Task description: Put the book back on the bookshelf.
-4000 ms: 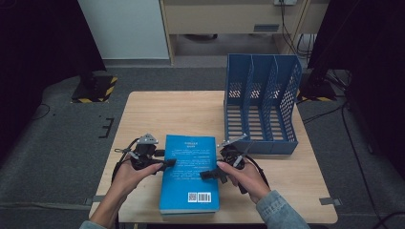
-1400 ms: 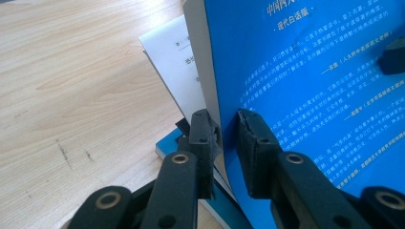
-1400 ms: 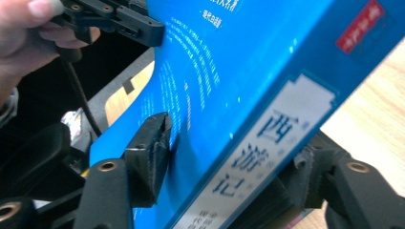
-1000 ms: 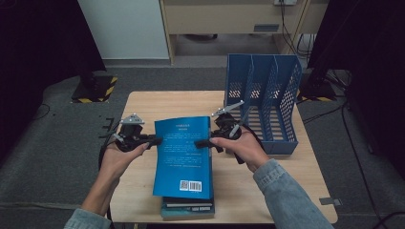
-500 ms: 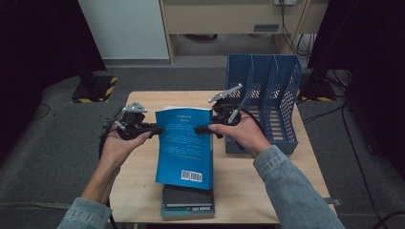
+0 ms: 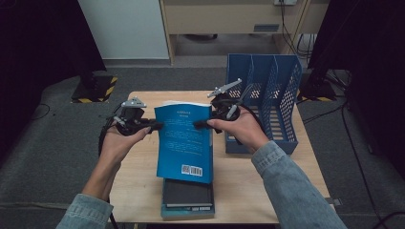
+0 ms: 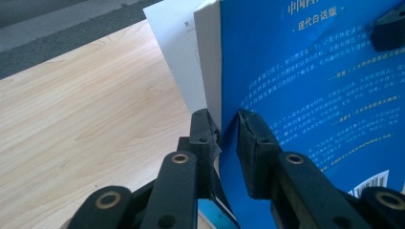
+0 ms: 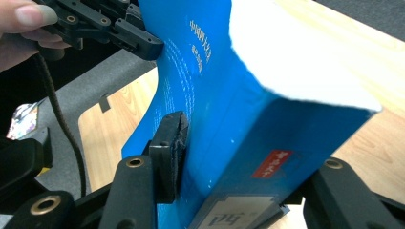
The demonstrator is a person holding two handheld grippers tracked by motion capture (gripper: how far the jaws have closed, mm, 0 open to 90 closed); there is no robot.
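Observation:
A blue paperback book [image 6: 184,143] hangs tilted above the table, back cover with its barcode toward me. My left gripper [image 6: 154,126] is shut on its left edge and my right gripper [image 6: 197,125] on its right edge. In the left gripper view the two jaws pinch the blue cover [image 7: 325,86] at its edge, left gripper [image 7: 229,131], with white pages beside them. From the right gripper view, the right gripper [image 8: 248,167] clamps the thick spine side of the book [image 8: 224,109], and the left gripper [image 8: 110,26] shows farther off.
A stack of dark books [image 6: 187,198] lies on the wooden table [image 6: 143,181] near its front edge, under the lifted book. A blue slotted file organizer [image 6: 265,95] stands at the back right, close to my right hand.
The blue book has come up off the stack and tipped more upright. Both grippers, still on its side edges, moved up and away toward the far side.

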